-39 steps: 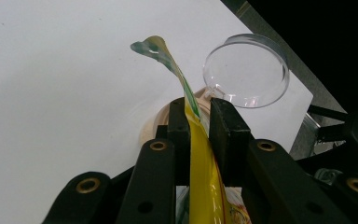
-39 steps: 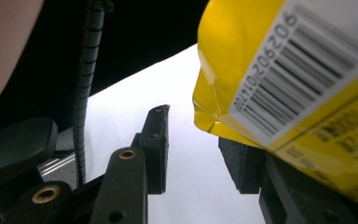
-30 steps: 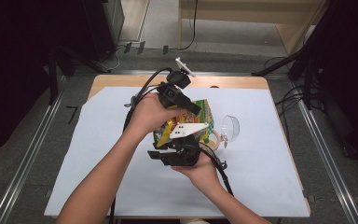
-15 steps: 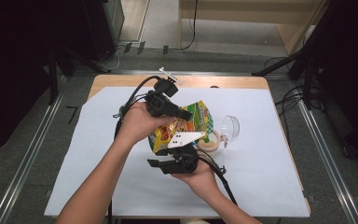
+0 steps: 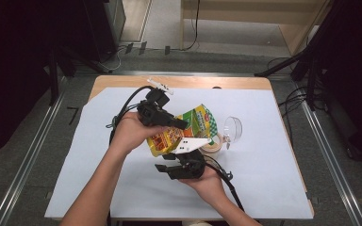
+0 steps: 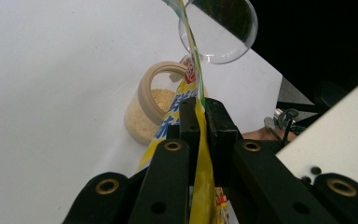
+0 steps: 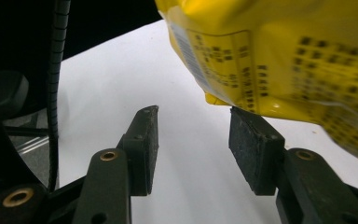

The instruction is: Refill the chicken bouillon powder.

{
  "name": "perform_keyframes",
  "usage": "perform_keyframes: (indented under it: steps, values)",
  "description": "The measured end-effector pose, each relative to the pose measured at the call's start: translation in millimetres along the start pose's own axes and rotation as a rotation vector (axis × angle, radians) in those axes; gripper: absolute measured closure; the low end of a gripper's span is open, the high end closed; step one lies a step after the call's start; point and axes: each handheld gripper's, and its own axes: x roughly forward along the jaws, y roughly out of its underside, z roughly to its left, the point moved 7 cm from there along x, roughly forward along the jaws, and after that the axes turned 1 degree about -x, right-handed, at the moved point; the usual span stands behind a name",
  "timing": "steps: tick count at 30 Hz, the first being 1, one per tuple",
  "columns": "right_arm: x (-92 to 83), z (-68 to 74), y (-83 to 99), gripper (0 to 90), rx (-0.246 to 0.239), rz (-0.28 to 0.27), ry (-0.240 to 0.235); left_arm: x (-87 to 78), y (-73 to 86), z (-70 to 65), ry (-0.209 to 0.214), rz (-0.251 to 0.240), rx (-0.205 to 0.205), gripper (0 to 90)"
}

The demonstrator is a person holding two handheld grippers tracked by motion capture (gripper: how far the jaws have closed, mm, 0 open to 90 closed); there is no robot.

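Observation:
A yellow and green snack bag hangs tilted above the white table cover, and my left gripper is shut on its upper edge. In the left gripper view the jaws pinch the thin bag edge, with an open jar of pale crumbs just beyond on the table. My right gripper sits below the bag, nearer the person, and is open. In the right gripper view its pads stand apart with nothing between them, and the bag's yellow bottom corner hangs just above the right pad.
A clear round lid lies right of the jar. The white cover spreads over a wooden table. Cables trail from both grippers. Dark stands and floor rails flank the table.
The left gripper has carried the bag left and toward the person. The right gripper has dropped back below the bag.

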Motion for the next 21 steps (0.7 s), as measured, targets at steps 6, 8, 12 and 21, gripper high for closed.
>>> perform_keyframes:
  steps: [6, 8, 12, 21]
  values:
    - [-5.0, -1.1, 3.2, 53.4, -0.028, -0.001, 0.029, -3.1, 10.7, 1.8, 0.011, -0.032, -0.013, 87.6]
    - [-7.2, -2.4, 4.0, 53.2, -0.047, 0.002, 0.048, -4.3, 13.6, 3.2, 0.011, -0.035, -0.015, 87.5]
    - [-11.2, -3.1, 6.1, 53.1, -0.057, 0.006, 0.066, -6.8, 16.9, 3.2, 0.001, -0.032, -0.002, 87.2]
    - [-14.5, -5.8, 11.8, 53.1, -0.082, 0.026, 0.088, -6.3, 25.0, 4.6, -0.014, -0.026, -0.007, 84.5]
